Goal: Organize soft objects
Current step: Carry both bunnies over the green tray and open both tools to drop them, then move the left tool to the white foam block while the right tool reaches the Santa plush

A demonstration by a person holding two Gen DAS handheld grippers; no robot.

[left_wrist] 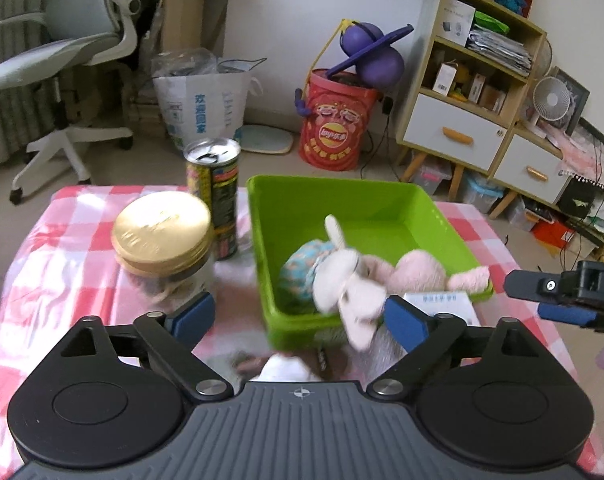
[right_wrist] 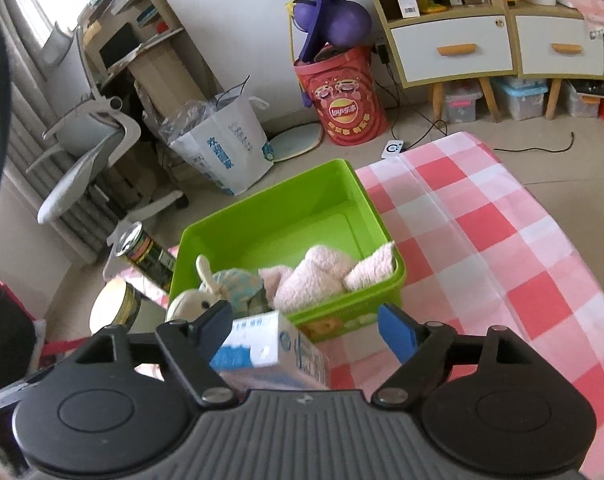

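Note:
A green plastic bin (left_wrist: pixel 366 204) (right_wrist: pixel 286 216) stands on the pink checked tablecloth (left_wrist: pixel 74 272) (right_wrist: pixel 502 248). A pink plush toy (left_wrist: pixel 418 268) (right_wrist: pixel 314 272) lies inside it, and a cream rabbit doll in a blue patterned dress (left_wrist: pixel 342 276) (right_wrist: pixel 222 288) hangs over its near rim. My left gripper (left_wrist: pixel 298 320) is open just in front of the bin, the rabbit's body next to its right finger. My right gripper (right_wrist: pixel 306 324) is open above a blue-and-white carton (right_wrist: pixel 262 348). It shows at the right edge of the left wrist view (left_wrist: pixel 562 292).
A gold-lidded jar (left_wrist: pixel 162 236) (right_wrist: pixel 116 308) and a tall drink can (left_wrist: pixel 214 196) (right_wrist: pixel 148 254) stand left of the bin. The carton also shows in the left wrist view (left_wrist: pixel 442 304). Beyond the table are an office chair (left_wrist: pixel 70 60), a paper bag (left_wrist: pixel 202 100), a red bucket (left_wrist: pixel 334 120) and a cabinet (left_wrist: pixel 474 92).

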